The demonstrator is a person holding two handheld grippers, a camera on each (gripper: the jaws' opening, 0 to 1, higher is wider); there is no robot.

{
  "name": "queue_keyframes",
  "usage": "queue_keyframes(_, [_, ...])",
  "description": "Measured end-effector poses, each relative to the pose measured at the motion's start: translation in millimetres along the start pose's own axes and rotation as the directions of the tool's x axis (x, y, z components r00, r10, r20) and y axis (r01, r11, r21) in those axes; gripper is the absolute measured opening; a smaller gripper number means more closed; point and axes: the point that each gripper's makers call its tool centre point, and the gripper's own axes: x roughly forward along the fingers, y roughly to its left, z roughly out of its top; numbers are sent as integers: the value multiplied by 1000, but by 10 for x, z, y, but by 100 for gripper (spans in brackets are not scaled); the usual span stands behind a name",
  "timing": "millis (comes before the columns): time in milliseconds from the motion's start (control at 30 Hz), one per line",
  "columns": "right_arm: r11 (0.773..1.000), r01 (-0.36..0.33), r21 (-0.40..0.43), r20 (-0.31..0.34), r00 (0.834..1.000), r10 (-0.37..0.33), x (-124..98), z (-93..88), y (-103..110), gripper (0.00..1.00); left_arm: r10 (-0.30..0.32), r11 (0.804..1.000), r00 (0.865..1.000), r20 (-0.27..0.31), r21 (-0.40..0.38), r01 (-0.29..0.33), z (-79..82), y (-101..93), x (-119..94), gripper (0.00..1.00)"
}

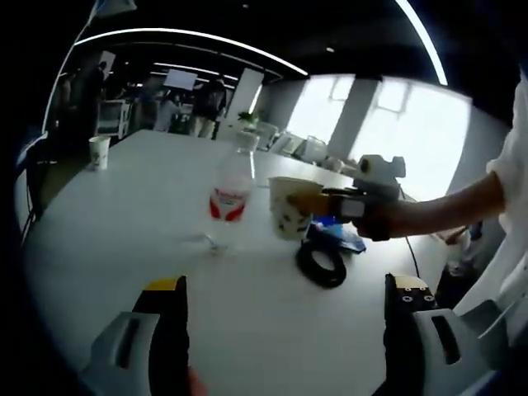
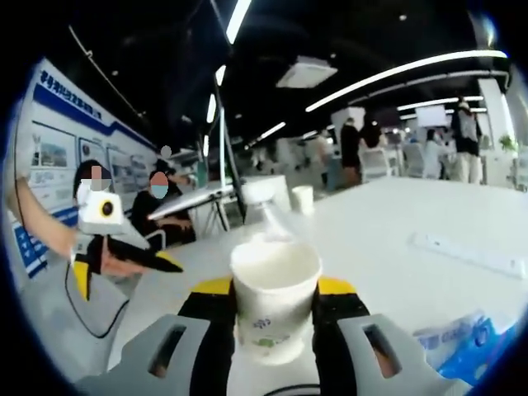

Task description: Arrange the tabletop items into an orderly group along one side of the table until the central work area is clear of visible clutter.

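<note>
The paper cup (image 2: 275, 301) is held upright between the closed jaws of the right gripper (image 2: 275, 318) — just right of the water bottle (image 1: 232, 196). The left gripper (image 1: 285, 309) is spread wide and empty, the bottle lying ahead of it — nearer to the right gripper.

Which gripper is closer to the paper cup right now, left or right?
Right. The right gripper has its jaws closed around the paper cup, holding it above the table. The left gripper is open, hanging back with bare tabletop between it and the cup.

Left tongs (image 1: 289, 301) with black jaws, yellow tips, grey housings, right tongs (image 2: 275, 309) alike, white short sleeve (image 1: 513, 177)
</note>
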Motion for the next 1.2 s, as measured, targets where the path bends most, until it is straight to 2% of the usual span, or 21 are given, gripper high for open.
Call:
queue_keyframes(400, [1000,12,-5,-5,1000,-12,125,-55,-168,31,27,999,1000,-15,-26,-28,-92,110,-98,96])
queue_keyframes(800, [999,33,2,-28,999,-33,206,-210,-285,32,23,999,999,-37,-44,-25,-163,140,-61,94])
queue_keyframes(1200, [1000,11,-12,-43,999,-11,234,-327,-301,32,37,998,999,-31,-54,-39,-154,158,-15,94])
